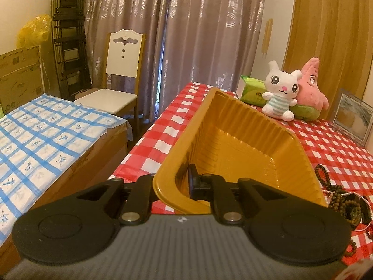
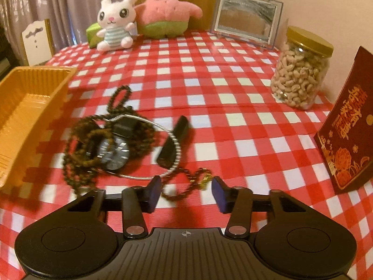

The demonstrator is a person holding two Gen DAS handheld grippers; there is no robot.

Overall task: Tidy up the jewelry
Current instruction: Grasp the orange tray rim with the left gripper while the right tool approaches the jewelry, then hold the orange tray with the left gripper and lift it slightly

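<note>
A golden plastic tray stands at the left edge of the red checked table. My left gripper is shut on the tray's near wall, one finger inside and one outside. The tray is empty. To its right lies a tangle of brown bead strings around a dark wristwatch, with a silver rope hoop over a black strap. In the left wrist view the bead strings show at the right. My right gripper stands open low over a thin bead chain with a gold clasp; the pads do not touch it.
At the back sit a white rabbit plush, a pink star plush, a green tissue pack and a picture frame. A nut jar and a red box stand right. A chair and a blue-checked table lie left.
</note>
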